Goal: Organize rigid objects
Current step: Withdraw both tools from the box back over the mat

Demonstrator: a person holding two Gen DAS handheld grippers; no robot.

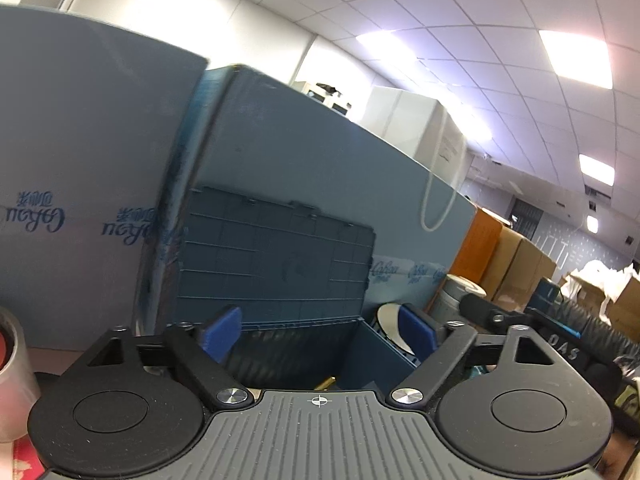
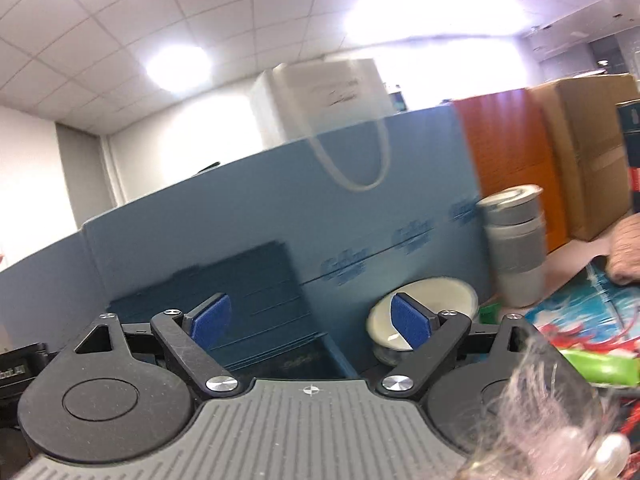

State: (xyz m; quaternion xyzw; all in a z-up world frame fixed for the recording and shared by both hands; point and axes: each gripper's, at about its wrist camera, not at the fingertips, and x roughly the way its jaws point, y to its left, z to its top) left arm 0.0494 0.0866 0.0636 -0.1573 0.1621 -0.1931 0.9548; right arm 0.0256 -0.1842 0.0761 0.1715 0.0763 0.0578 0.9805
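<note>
Blue toolbox (image 1: 276, 264) lid apparently raised.

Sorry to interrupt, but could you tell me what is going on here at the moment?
A person is tidying objects with two tools. The left hand-held gripper and the right hand-held gripper are both open and empty, facing an open dark blue storage case. A grey lidded cup and a white round container stand beside the case.

Ceiling panels (image 1: 576, 58) blown out, glaring – strong fisheye bend at edges – right-wrist view motion-smeared, left softer.
</note>
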